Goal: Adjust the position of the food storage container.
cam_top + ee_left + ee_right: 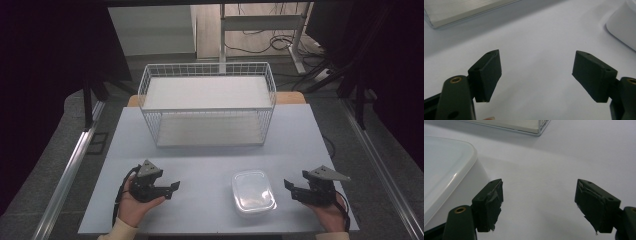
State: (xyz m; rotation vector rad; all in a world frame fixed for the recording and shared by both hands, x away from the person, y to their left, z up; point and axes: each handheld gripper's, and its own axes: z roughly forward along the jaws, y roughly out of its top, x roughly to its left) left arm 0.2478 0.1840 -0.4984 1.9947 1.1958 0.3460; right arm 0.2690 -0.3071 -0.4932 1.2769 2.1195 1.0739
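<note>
A pale table (200, 150) carried a white wire basket (207, 102) and a lidded plastic container (253, 191) (translucent) between left tongs (173, 189) and right tongs (289, 186), both spread, empty.

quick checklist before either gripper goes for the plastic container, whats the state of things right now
1. Left gripper open with nothing between its jaws: ok.
2. Right gripper open with nothing between its jaws: ok.
3. Clear plastic container lies between the two grippers, touched by neither: ok.
4. Container lid on and sealed: cannot tell; it looks closed on top, but the seal cannot be judged.
5. White wire basket stands at the far side of the table with its top open: ok.
6. Pads on the right gripper's fingers look torn and frayed: not ok, grip may suffer.
</note>
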